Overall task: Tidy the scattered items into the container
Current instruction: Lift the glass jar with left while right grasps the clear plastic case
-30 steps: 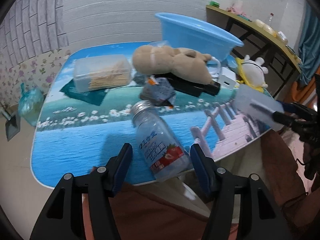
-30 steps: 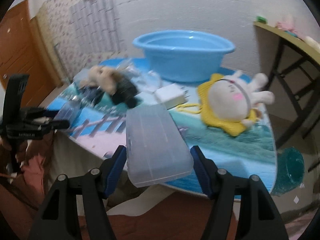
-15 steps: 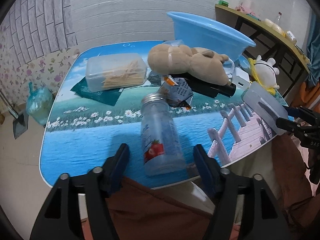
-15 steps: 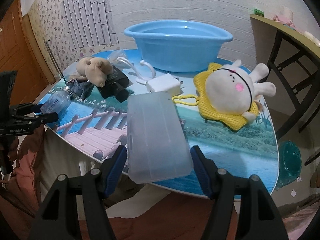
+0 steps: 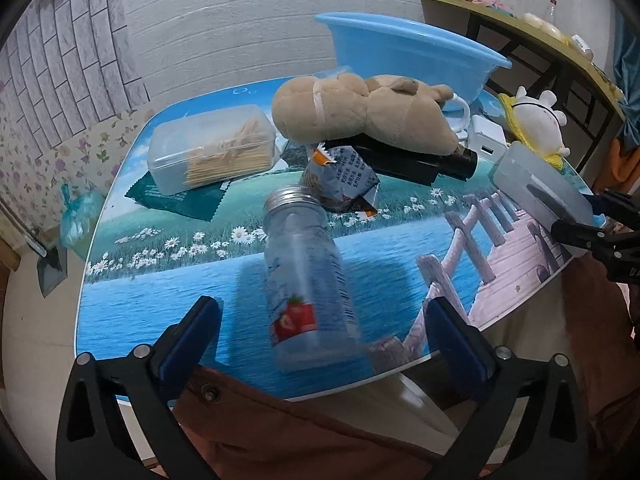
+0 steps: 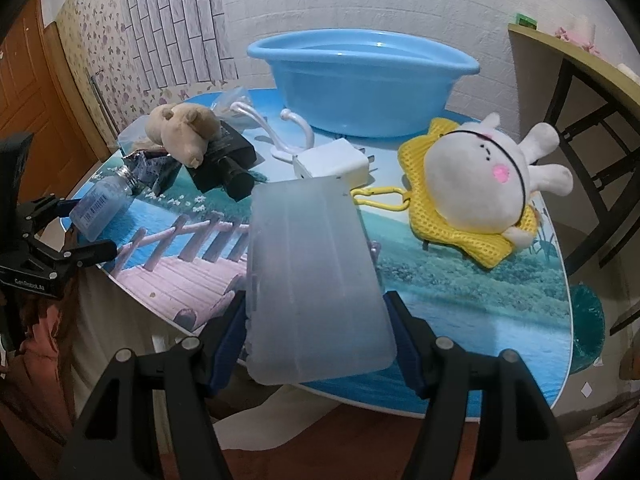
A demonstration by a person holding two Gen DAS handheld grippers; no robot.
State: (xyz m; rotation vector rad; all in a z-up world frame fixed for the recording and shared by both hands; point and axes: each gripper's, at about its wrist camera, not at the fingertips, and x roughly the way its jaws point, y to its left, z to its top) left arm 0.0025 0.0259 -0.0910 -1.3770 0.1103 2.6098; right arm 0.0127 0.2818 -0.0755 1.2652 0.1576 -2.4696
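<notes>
Between the wide-spread blue pads of the left tool (image 5: 322, 330) lies a clear bottle (image 5: 306, 280) with a silver cap and a strawberry label, on its side near the table's (image 5: 160, 308) front edge; the jaws have just been opening and neither pad touches it. Beyond the bottle sit a crumpled snack packet (image 5: 344, 182), a brown plush bear (image 5: 360, 110) lying over a black cylinder-shaped device (image 5: 420, 160), and a clear box of toothpicks (image 5: 212, 148) on a green sachet. The blue basin (image 5: 408, 56) stands at the far edge.

From the right wrist, the right tool (image 6: 316, 320) is closed on a frosted plastic case (image 6: 312, 280), a pad pressing each long side, the case angled up over the table's near edge. Ahead lie a white charger (image 6: 336, 160), a white hook, and a white bunny plush (image 6: 488, 188) on yellow mesh. The basin sits behind them; whether anything is in it cannot be told.
</notes>
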